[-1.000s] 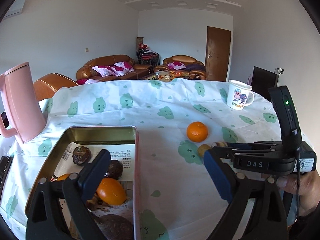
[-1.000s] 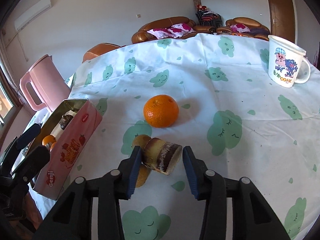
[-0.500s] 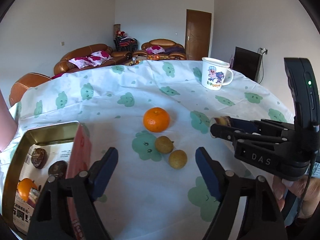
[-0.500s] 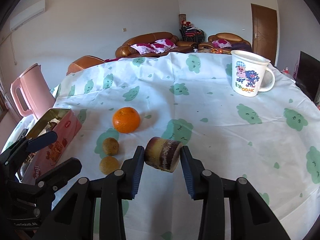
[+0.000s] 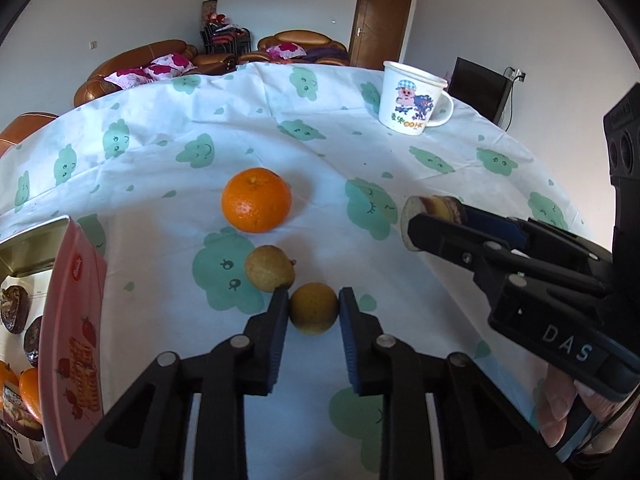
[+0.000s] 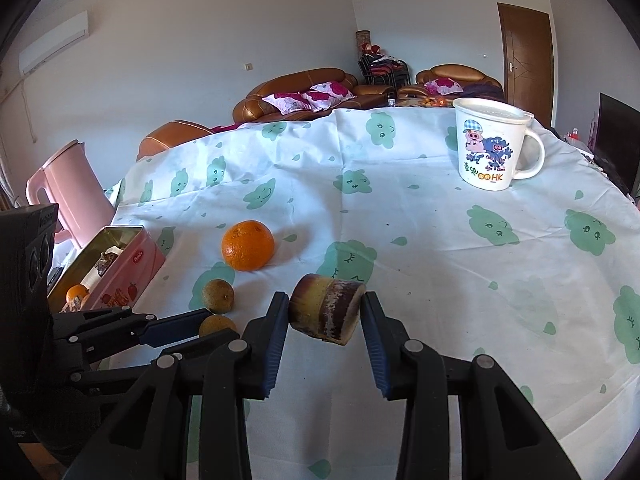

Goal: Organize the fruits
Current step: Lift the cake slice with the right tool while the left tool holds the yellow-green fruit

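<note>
**Both grippers on fruit**

While our right gripper (image 6: 324, 314) clamps a sugarcane chunk (image 6: 326, 312) above the tablecloth (image 6: 440, 248), our left gripper (image 5: 313, 312) has its fingers nearly closed around a small brown fruit (image 5: 313, 308), prob. touching. Orange (image 5: 256, 200) sits nr the tin (image 5: 76, 320).

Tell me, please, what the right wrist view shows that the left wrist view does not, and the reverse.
Only the right wrist view shows the pink kettle. Only the left wrist view shows the dark fruits in the tin. Both show the orange, cartoon mug, the left gripper around a small brown fruit and the right gripper holding the cut cane piece.
</note>
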The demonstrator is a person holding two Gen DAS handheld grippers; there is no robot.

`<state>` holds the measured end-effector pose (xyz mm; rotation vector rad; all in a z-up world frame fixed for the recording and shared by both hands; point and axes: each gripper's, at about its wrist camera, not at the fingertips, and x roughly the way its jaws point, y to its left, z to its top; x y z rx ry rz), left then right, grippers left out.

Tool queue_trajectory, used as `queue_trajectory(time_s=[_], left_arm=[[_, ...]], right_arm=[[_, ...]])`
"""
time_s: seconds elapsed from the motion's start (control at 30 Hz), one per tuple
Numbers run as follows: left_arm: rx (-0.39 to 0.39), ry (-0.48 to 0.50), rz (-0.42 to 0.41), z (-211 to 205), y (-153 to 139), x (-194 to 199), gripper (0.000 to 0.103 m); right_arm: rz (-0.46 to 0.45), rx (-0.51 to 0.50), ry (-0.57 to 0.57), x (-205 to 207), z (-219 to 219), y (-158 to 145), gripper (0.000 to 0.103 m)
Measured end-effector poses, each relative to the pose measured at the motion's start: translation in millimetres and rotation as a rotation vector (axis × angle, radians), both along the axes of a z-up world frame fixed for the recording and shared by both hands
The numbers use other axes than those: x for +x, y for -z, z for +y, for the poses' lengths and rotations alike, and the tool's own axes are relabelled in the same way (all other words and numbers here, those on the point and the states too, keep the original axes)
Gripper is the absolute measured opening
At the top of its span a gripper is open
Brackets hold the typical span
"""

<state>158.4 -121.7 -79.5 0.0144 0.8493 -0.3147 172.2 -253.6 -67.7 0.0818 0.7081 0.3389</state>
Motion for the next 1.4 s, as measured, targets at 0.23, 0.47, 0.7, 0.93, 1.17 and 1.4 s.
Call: queue_trajectory(time_s=[0.23,0.47,0.7,0.93,1.17,1.4], left_arm=[[0.009,-0.038,-0.107,4.5,-13.4,-12.5,0.027],[0.002,-0.068,-0.197,10.9,-24.6,-22.9,0.027],[-0.013,-0.086,-0.257,15.0,-30.3,-32.5,0.027],[-0.032,-0.108,-0.299,20.2,-34.2,-39.3,0.027],[-0.035,-0.128,-0.345,22.5,-38.2,-46.3,0.027],[-0.026,-0.137,-0.385,22.7,-41.1,-53.4,0.027]], right_arm=[[-0.076,0.043,-0.055,-12.6,0.5,-8.7,0.039],[-0.118,0.054,-0.079,-20.0,1.1,-14.0,0.039],[-0.160,0.053,-0.093,-26.7,1.8,-17.4,0.039],[-0.199,0.062,-0.102,-33.2,1.2,-21.3,0.039],[-0.231,0.065,-0.114,-38.7,1.6,-24.2,0.039],[-0.265,0.068,-0.118,-44.3,1.4,-26.5,0.039]])
